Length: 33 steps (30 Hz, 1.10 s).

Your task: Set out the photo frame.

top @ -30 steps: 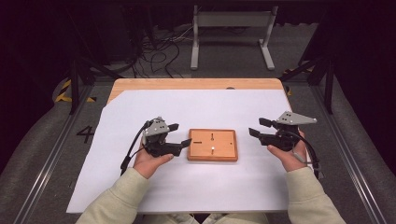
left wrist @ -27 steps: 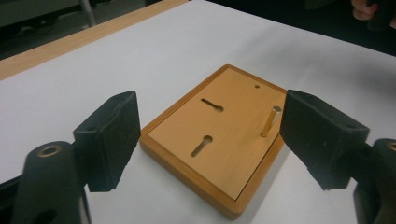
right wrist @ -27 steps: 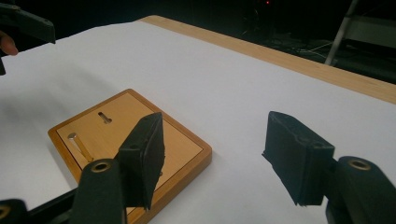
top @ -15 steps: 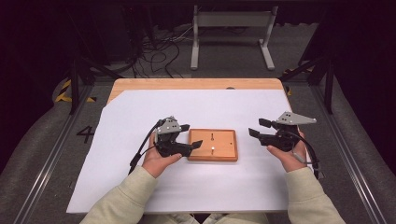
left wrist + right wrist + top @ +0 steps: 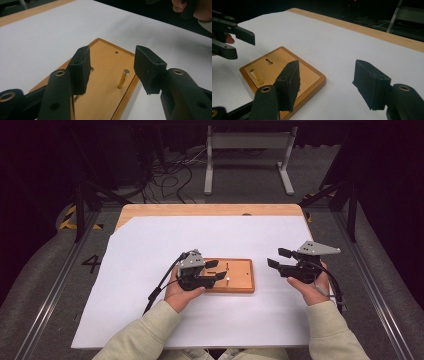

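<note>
Brass pin (image 5: pixel 123 78): stood upright in a wooden board (image 5: pixel 239 276) at mid-table, on white paper (image 5: pixel 150 245). Left gripper (image 5: pixel 112 68): jaws wide apart, empty, poised over the board and bracketing the pin. Right gripper (image 5: pixel 276 258): jaws wide apart, idle, just beside the board. Advice: centre the pin between the pads, close squarely, lift straight up.

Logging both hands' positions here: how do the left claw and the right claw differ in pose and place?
The left claw hangs over the wooden board, jaws either side of the upright brass pin; the right claw is off the board, over the white sheet. The left has a target between its jaws; the right has nothing. Both are open and hand-held.
</note>
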Each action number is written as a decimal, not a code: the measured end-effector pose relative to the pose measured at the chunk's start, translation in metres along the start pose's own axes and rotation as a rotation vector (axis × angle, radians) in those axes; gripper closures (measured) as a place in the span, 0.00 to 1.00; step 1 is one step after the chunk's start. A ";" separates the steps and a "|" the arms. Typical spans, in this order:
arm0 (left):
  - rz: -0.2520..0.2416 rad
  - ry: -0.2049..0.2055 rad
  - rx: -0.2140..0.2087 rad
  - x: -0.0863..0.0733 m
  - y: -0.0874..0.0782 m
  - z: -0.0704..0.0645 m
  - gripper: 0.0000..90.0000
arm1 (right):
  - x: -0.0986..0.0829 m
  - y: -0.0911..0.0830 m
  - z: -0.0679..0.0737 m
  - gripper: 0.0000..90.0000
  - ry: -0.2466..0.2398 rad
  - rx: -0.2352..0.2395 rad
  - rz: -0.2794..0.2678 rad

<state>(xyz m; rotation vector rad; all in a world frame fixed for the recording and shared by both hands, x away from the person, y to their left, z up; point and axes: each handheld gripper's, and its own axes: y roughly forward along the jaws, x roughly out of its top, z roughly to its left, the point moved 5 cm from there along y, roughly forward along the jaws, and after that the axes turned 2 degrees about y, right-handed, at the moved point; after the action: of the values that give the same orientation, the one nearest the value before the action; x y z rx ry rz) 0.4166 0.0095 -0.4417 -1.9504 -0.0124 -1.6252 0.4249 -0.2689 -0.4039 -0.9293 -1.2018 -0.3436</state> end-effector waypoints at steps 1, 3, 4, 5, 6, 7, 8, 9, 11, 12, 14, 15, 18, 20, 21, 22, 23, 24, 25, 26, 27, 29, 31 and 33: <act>0.004 0.004 -0.008 -0.001 0.002 -0.001 0.55 | 0.000 0.000 0.000 0.43 0.002 0.001 0.000; 0.014 0.012 -0.012 -0.003 0.005 -0.002 0.56 | -0.001 0.000 0.000 0.43 0.002 0.001 0.001; 0.020 0.012 -0.011 -0.004 0.007 -0.003 0.56 | -0.002 0.000 0.000 0.43 0.005 0.001 0.002; 0.024 0.011 -0.013 -0.006 0.009 -0.003 0.56 | -0.002 0.000 0.000 0.43 0.005 0.001 0.002; 0.029 0.013 -0.020 -0.007 0.011 -0.003 0.57 | -0.002 -0.001 0.000 0.43 0.006 0.003 0.002; 0.033 0.016 -0.030 -0.008 0.013 -0.004 0.57 | -0.002 -0.001 0.000 0.43 0.006 0.002 0.002; 0.045 0.019 -0.039 -0.009 0.015 -0.004 0.58 | -0.002 -0.001 0.000 0.43 0.007 0.001 0.003; 0.055 0.022 -0.048 -0.011 0.017 -0.005 0.59 | -0.002 -0.001 0.000 0.43 0.010 0.001 0.004; 0.072 0.021 -0.060 -0.014 0.020 -0.005 0.60 | -0.003 -0.001 0.000 0.43 0.009 0.002 0.004; 0.078 0.025 -0.062 -0.015 0.021 -0.005 0.60 | -0.003 -0.001 0.001 0.43 0.008 0.002 0.005; 0.081 0.024 -0.062 -0.016 0.023 -0.005 0.63 | -0.003 -0.001 0.001 0.43 0.007 0.004 0.006; 0.083 0.026 -0.065 -0.016 0.023 -0.006 0.63 | -0.003 -0.001 0.001 0.43 0.007 0.004 0.006; 0.096 0.032 -0.066 -0.018 0.027 -0.006 0.70 | -0.004 0.000 0.001 0.43 0.012 0.006 0.007; 0.114 0.033 -0.073 -0.020 0.029 -0.006 0.72 | -0.004 0.000 0.001 0.43 0.014 0.006 0.009; 0.121 0.032 -0.077 -0.021 0.030 -0.006 0.73 | -0.004 -0.001 0.001 0.43 0.014 0.006 0.010; 0.127 0.031 -0.086 -0.022 0.031 -0.006 0.74 | -0.005 0.000 0.001 0.43 0.013 0.008 0.010; 0.132 0.030 -0.093 -0.023 0.032 -0.005 0.77 | -0.005 -0.001 0.001 0.43 0.019 0.011 0.009; 0.138 0.034 -0.100 -0.024 0.033 -0.005 0.78 | -0.005 -0.001 0.001 0.43 0.027 0.018 0.008; 0.147 0.036 -0.108 -0.025 0.034 -0.005 0.81 | -0.005 -0.001 0.001 0.43 0.029 0.021 0.007; 0.154 0.039 -0.115 -0.026 0.035 -0.006 0.83 | -0.005 -0.001 0.001 0.43 0.029 0.022 0.006; 0.159 0.043 -0.119 -0.027 0.036 -0.006 0.84 | -0.005 -0.001 0.002 0.43 0.032 0.023 0.006; 0.160 0.045 -0.123 -0.027 0.037 -0.005 0.87 | -0.005 -0.001 0.001 0.43 0.032 0.023 0.008; 0.160 0.054 -0.116 -0.026 0.039 -0.004 0.90 | -0.006 -0.001 0.001 0.43 0.033 0.021 0.010; 0.159 0.063 -0.116 -0.026 0.039 -0.004 0.92 | -0.006 -0.001 0.001 0.43 0.034 0.022 0.011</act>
<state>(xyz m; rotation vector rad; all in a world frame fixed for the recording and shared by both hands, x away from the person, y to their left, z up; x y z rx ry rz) 0.4210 -0.0148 -0.4819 -1.9306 0.2601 -1.6126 0.4210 -0.2699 -0.4090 -0.9075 -1.1671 -0.3360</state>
